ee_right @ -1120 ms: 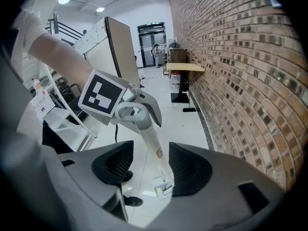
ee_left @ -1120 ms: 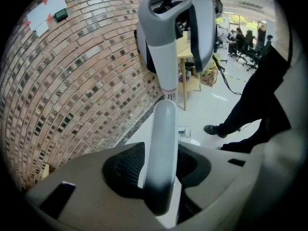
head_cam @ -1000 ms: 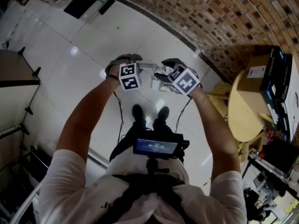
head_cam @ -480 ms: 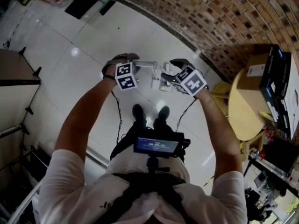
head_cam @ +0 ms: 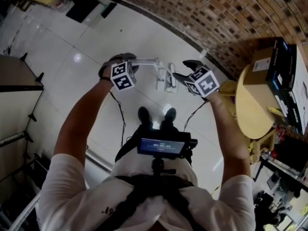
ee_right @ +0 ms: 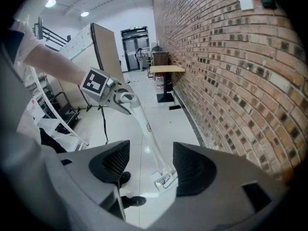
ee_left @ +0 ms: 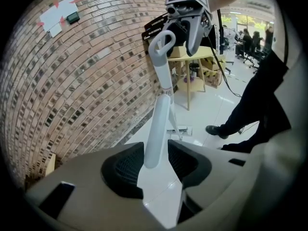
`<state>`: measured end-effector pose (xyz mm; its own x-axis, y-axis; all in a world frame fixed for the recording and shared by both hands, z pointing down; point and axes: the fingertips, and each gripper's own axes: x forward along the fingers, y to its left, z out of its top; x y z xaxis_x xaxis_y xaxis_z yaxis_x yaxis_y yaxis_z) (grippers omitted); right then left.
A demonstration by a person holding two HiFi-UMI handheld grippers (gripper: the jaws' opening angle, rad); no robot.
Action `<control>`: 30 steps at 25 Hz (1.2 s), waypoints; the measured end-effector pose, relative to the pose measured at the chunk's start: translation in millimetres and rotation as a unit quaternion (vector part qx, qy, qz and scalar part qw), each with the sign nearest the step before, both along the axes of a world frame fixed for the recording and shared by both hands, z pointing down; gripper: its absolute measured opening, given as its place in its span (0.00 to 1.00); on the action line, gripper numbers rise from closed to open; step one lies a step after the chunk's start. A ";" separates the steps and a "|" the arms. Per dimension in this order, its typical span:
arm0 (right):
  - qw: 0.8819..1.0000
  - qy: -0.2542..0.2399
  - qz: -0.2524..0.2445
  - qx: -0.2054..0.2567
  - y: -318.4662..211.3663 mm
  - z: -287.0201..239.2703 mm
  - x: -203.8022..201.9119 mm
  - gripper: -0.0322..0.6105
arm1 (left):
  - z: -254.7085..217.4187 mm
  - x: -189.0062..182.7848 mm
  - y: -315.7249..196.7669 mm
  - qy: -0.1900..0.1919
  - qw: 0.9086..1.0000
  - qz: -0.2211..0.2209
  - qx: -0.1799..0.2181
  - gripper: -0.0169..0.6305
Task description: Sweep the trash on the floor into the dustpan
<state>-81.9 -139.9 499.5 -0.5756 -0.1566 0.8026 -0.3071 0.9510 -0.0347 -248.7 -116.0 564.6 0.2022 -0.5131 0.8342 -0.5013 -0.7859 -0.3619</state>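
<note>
**Left gripper**: closed on one white handle. Its two dark pads are bearing on the handle's thicker section, one pad on each side.

**Right gripper**: open. Its two pads are standing well apart and are holding nothing. In the left gripper view, this gripper is showing near the handle's looped end.

**Task item.** In the right gripper view, the handle is running from the left gripper down to one white floor piece. This piece is resting on the pale floor tiles, just ahead of the person's two dark shoes and near the foot of the brick wall. Whether it is the dustpan or a broom head cannot be told. In the head view, two narrow white parts are showing side by side on the floor between the two grippers.

**Surroundings.** One round yellow desk is standing to the person's right, against the wall. It is carrying one cardboard box beside dark cartons, whose number cannot be told. One small lit screen is sitting on the person's chest mount.
</note>
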 end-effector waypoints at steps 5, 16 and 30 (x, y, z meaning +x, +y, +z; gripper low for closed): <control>1.000 -0.001 0.008 0.004 2.7 -1.4 8.4 0.50 | -7.4 -7.4 14.6 0.006 1.000 0.004 -0.001 0.28; 0.998 -0.022 0.052 0.000 -0.6 -12.6 17.5 0.50 | -63.9 -15.6 22.5 0.173 0.979 -0.102 0.029 0.28; 0.984 -0.080 0.160 0.026 -13.0 -52.0 25.1 0.46 | -192.7 86.8 13.1 0.446 0.878 -0.142 0.102 0.28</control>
<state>-56.9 -152.8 447.5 -0.6091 -0.3880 0.6917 -0.5853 0.8084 -0.0620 -161.8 -102.9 371.9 0.5686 -0.7686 0.2931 -0.8216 -0.5483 0.1561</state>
